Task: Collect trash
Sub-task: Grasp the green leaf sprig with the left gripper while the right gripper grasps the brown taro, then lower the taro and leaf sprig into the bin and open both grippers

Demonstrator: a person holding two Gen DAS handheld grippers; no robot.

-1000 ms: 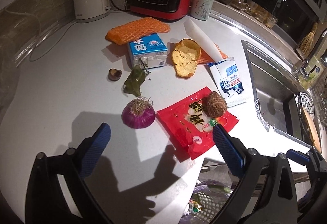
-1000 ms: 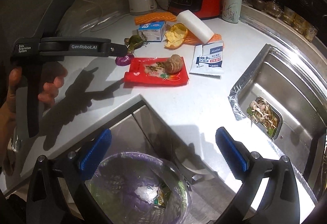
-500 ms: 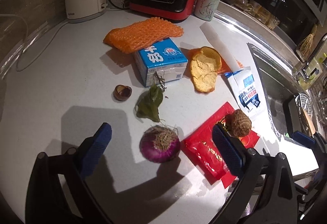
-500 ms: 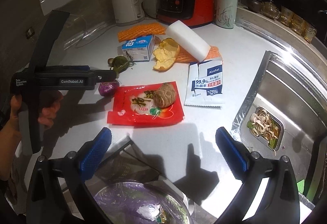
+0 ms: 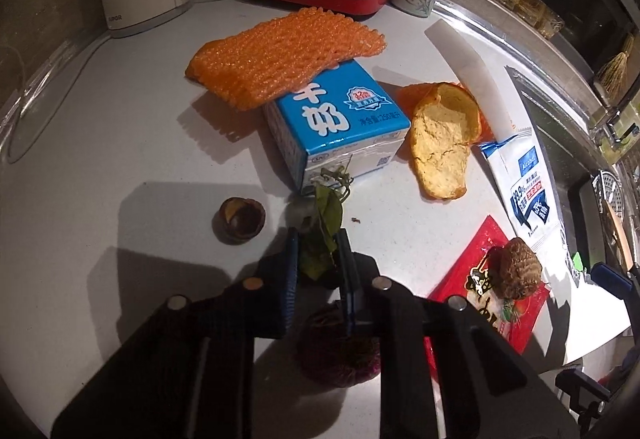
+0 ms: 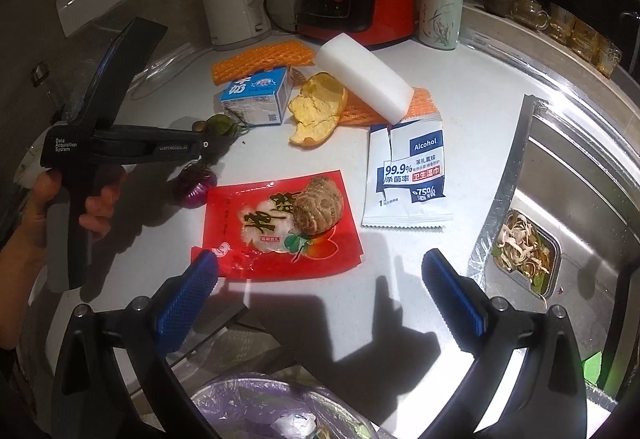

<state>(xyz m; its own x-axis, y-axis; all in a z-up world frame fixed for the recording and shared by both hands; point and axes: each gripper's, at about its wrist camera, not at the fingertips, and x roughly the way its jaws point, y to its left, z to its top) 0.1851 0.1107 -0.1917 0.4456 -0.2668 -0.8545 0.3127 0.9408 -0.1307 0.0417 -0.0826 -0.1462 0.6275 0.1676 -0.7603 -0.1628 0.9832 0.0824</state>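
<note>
Jaws of the left gripper point(image 5: 318, 255) had just been closing and now pinched the green leaf scrap point(image 5: 322, 235) on the counter point(image 5: 100, 167); the right gripper point(image 6: 320, 295) stood spread and empty. Grasp step: lifting toward the lined bin point(image 6: 260, 411) seemed next. Nearby lay a chestnut shell point(image 5: 242, 219), milk carton point(image 5: 340, 127) and red onion point(image 6: 196, 185).

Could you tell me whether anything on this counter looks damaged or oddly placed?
Yes. The white alcohol wipe packet by the sink is torn down from its top edge. The orange foam net lies draped over the blue milk carton rather than flat. A brown taro root sits on the red snack wrapper.
</note>
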